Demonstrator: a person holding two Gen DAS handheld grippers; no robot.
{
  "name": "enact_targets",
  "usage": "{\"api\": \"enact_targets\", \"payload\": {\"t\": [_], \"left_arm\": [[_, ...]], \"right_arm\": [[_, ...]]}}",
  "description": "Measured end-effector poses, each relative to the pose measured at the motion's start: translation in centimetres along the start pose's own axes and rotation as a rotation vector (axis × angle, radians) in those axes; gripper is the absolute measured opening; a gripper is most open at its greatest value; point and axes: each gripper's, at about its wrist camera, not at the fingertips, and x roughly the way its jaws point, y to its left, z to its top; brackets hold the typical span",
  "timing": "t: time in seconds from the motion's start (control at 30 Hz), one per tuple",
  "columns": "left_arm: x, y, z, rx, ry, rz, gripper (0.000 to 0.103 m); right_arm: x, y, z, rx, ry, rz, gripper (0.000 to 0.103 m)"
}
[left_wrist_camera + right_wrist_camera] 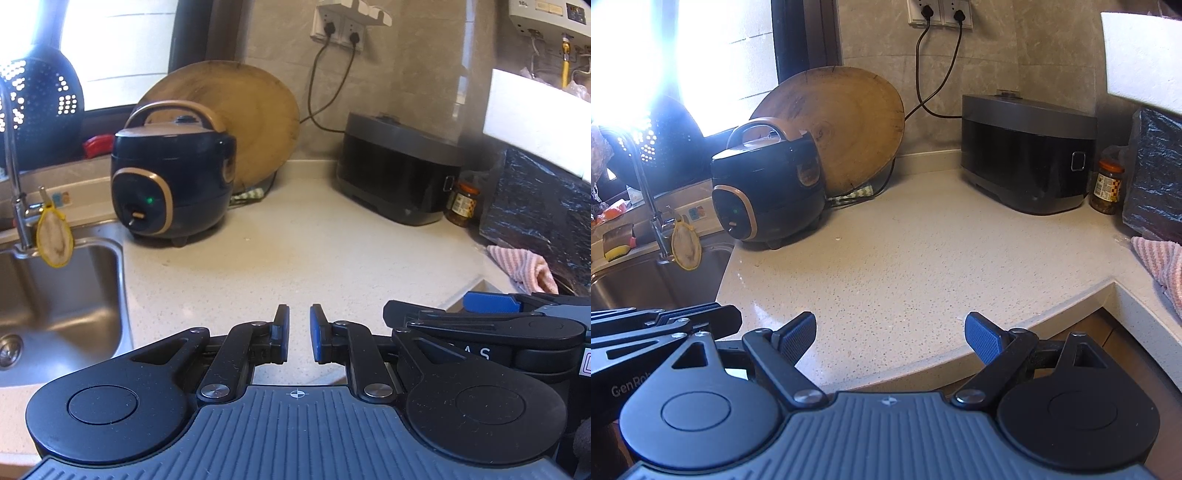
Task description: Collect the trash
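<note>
Room: a kitchen corner with grey tiled walls and a bright window at the left.
Counter point(905, 258): pale speckled stone, running round the corner; its middle is bare.
Sink point(55, 314): steel, set in at the left of the counter, with a tap point(16, 177) rising behind it; a yellow-rimmed scrubber point(54, 240) hangs from the tap.
Colander point(40, 107): dark, perforated, standing against the window behind the tap.
Cooker point(171, 181): dark blue, round, gold trim, handle up, a green light lit on its front; it stands on the counter just beside the sink.
Board point(846, 129): round, wooden, leaning on the wall behind the cooker and touching it.
Box cooker point(1027, 155): black and grey, square, in the far corner; two cords run up from here to the wall sockets point(940, 13).
Jar point(1108, 186): small, orange lid, just right of the box cooker.
Bag point(1156, 173): dark, crinkled plastic, right of the jar.
Cloth point(1160, 266): pink striped, lying at the counter's right edge in front of the bag.
Left gripper point(299, 332): over the counter's near part, jaws nearly together with a narrow gap and nothing between them.
Right gripper point(890, 332): just beside the left one, above the counter's front edge, jaws spread wide and holding nothing.
Trash: no loose piece can be made out on the counter; the bag is the nearest candidate, well apart from both grippers.
</note>
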Motion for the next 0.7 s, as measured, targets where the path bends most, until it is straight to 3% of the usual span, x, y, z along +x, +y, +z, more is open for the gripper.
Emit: {"api": "enact_targets", "payload": {"t": [0.7], "left_arm": [[0.98, 0.87, -0.27, -0.035, 0.007, 0.019, 0.016]], "right_arm": [[0.92, 0.31, 0.11, 0.003, -0.009, 0.017, 0.089]]}}
